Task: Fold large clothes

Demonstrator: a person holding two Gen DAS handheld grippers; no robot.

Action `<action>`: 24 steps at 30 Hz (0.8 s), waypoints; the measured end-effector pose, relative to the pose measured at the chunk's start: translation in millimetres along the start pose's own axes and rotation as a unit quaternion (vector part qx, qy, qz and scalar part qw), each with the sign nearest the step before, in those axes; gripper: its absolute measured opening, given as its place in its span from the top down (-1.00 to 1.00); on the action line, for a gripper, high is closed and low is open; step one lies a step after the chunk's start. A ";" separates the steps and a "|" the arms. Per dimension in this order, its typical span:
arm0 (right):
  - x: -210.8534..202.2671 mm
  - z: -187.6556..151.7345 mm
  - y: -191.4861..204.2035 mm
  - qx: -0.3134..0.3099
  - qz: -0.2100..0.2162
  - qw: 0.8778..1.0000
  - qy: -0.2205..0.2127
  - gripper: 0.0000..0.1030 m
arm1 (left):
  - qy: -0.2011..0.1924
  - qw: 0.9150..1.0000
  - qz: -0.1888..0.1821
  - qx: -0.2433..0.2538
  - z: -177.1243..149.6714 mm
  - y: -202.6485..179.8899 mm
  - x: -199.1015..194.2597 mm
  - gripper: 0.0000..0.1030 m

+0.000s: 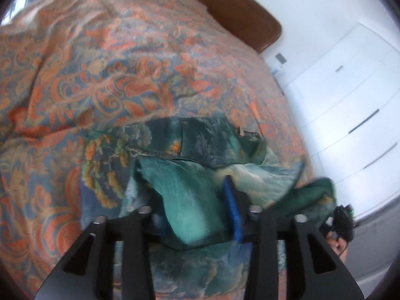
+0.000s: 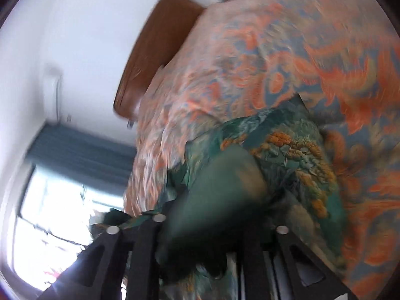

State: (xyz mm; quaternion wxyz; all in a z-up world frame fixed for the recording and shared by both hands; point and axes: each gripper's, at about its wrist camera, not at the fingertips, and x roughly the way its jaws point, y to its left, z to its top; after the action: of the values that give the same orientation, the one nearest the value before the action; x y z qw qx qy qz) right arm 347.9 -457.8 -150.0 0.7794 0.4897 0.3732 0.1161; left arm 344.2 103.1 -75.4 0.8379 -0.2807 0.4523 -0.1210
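- Bedroom setting: a bed under an orange-and-blue floral quilted bedspread [image 1: 105, 80] fills the ground ahead of both claws. Beyond it stands a brown wooden headboard [image 1: 240, 12]; off to the side of your left claw is a white drawer unit [image 1: 350, 115], and off to the side of your right claw a bright window [image 2: 55, 215] under a blue-grey curtain [image 2: 82, 155].
- Task thing: the teal-green silky patterned garment with ochre motifs [image 1: 190, 155] lies bunched on the bedspread directly ahead of both claws, with part of it drawn up into each claw.
- Progress (judgement): early. No flat panel or clean crease is visible; the cloth is heaped and wrinkled. Spreading, aligning the edges and all the folds appear still to be done.
- Your left claw [image 1: 197, 215]: fabric sits between its fingers, with a blue finger pad [image 1: 232, 207] pressed against the cloth. It reads as clamped on the garment.
- Your right claw [image 2: 215, 225]: a blurred green fold covers the gap between the fingers. It looks to be pinching the garment, though the blur hides the fingertips.
- Pose: both claws point forward over the bed, the garment slung between them. The right wrist view is tilted and streaked with motion blur.
- Your right hand on its claw handle shows at the left view's lower edge, just beside the left claw.
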 end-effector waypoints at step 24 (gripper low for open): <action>-1.1 8.3 31.1 -0.293 -0.215 0.931 0.044 -0.61 | 0.067 0.981 0.095 0.157 -9.4 18.2 53.1 -0.56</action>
State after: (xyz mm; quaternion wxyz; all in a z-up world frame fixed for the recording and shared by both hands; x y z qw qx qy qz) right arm 358.7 -448.7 -121.1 0.8775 0.1421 0.4525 0.0712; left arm 365.4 90.2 -126.6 0.8469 -0.0922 0.5077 -0.1287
